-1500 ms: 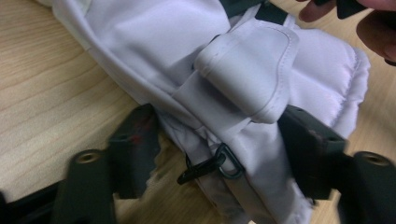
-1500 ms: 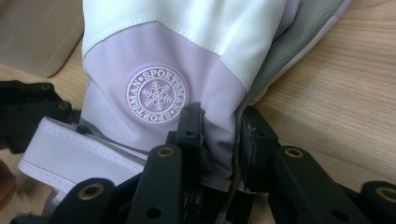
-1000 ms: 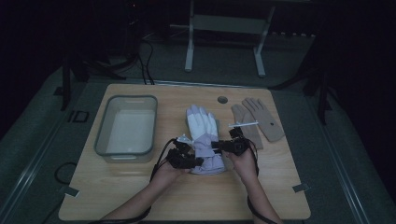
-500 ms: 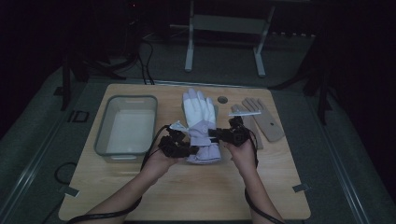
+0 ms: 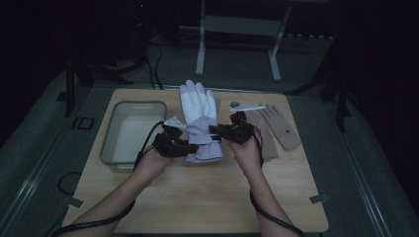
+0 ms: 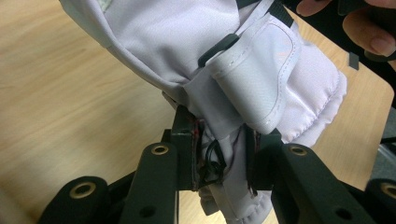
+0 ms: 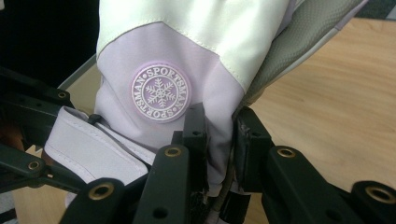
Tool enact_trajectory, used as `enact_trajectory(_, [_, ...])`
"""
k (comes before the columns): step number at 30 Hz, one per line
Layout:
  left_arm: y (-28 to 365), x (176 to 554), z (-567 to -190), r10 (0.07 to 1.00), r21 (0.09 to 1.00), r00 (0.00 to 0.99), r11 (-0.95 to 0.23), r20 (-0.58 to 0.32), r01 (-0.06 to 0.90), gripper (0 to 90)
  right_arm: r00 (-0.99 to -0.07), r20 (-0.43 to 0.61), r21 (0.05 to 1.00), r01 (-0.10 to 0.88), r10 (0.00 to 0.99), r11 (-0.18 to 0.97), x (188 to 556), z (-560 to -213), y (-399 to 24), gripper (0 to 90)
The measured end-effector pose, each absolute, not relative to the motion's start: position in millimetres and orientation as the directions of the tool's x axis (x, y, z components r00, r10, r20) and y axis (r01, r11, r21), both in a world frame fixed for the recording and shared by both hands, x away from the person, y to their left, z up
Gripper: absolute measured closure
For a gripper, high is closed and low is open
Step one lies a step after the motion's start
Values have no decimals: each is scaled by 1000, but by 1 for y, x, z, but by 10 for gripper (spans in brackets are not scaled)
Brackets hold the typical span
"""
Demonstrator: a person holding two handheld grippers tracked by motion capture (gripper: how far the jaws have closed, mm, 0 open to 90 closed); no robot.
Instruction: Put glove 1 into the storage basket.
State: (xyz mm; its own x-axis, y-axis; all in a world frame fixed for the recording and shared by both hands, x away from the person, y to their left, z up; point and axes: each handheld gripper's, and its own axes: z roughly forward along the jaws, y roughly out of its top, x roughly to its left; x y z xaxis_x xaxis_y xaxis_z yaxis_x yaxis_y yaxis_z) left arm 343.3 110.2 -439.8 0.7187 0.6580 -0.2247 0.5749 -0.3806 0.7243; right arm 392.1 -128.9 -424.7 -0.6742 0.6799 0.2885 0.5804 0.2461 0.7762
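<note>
Both hand-held grippers, left [image 5: 184, 146] and right [image 5: 217, 131], pinch the white glove's [image 5: 198, 111] cuff; next, probably drop it into the tray [image 5: 109, 148] beside it.

The light wooden table [image 5: 207, 197] is viewed from above and in front. The padded white-and-lilac glove [image 5: 200, 123] is seen close up, along the jaws, in both gripper views [image 6: 243, 79] [image 7: 187, 56].

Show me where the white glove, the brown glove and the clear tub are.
white glove [image 5: 196, 104]: high view, on the back of its palm.
brown glove [image 5: 276, 127]: high view, on its palm.
clear tub [image 5: 109, 140]: high view, on its left wall.
</note>
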Motion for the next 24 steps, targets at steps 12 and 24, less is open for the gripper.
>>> enact_trajectory(12, [151,342,-427,701,722,689,-380,-183,578,704,-706,279,791,553,651,260,401,-413,-85,771])
enact_trajectory(24, [208,340,-427,750,696,638,-362,-177,620,705,-739,301,782,553,603,287,413,-420,-22,769])
